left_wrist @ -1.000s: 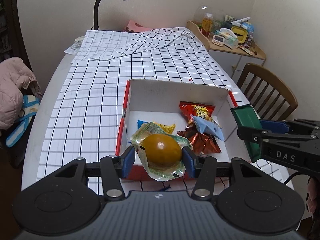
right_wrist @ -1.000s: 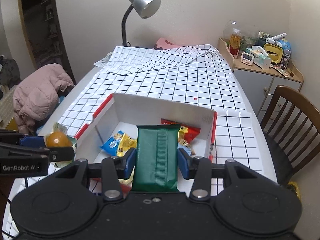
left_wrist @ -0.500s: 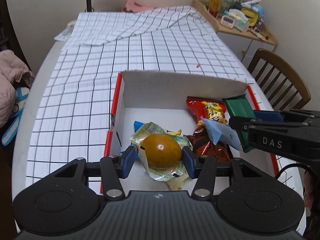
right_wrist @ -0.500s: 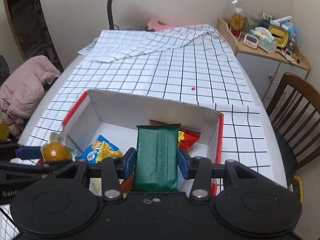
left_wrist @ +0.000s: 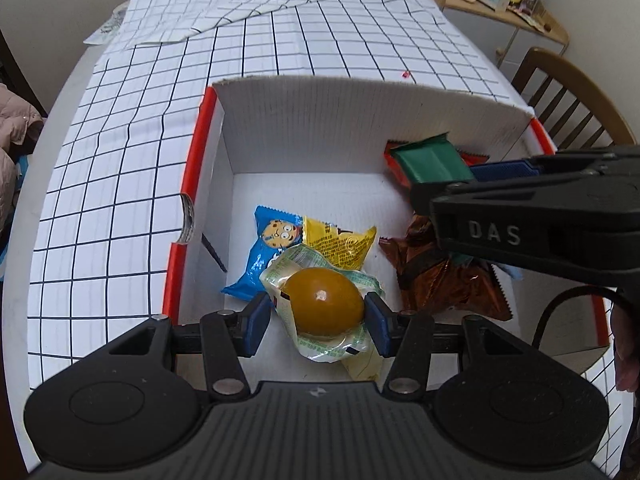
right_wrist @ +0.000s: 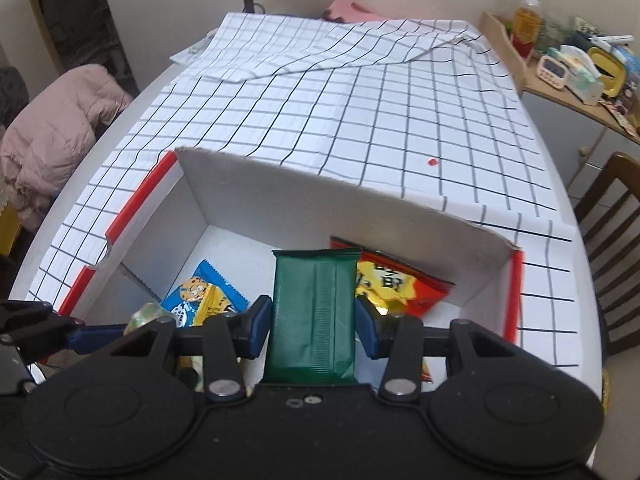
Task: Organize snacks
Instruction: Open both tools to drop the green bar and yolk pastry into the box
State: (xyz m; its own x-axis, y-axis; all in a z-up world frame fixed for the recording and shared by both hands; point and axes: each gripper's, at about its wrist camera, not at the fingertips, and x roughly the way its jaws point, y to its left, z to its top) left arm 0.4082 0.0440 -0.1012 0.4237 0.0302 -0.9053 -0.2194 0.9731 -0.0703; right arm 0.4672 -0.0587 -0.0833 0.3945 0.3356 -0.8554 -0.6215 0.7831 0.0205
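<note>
Snacks fill both my hands: my left gripper (left_wrist: 318,314) has its fingers (left_wrist: 256,318) closed against a wrapped brown egg (left_wrist: 326,306), low in the centre of the left view, held over the near floor of the white box (left_wrist: 360,120). My right gripper (right_wrist: 314,330) has its fingers (right_wrist: 258,330) closed on a green bar (right_wrist: 314,320), upright in the lower middle of the right view, over the box's right half. Beneath lie a blue cookie packet (left_wrist: 266,254), a yellow packet (left_wrist: 340,246), a brown foil pack (left_wrist: 444,280) and a red chip bag (right_wrist: 396,282). The box sits on the bench's checked cloth (right_wrist: 360,120); a wooden chair (left_wrist: 576,96) stands at the right edge.
</note>
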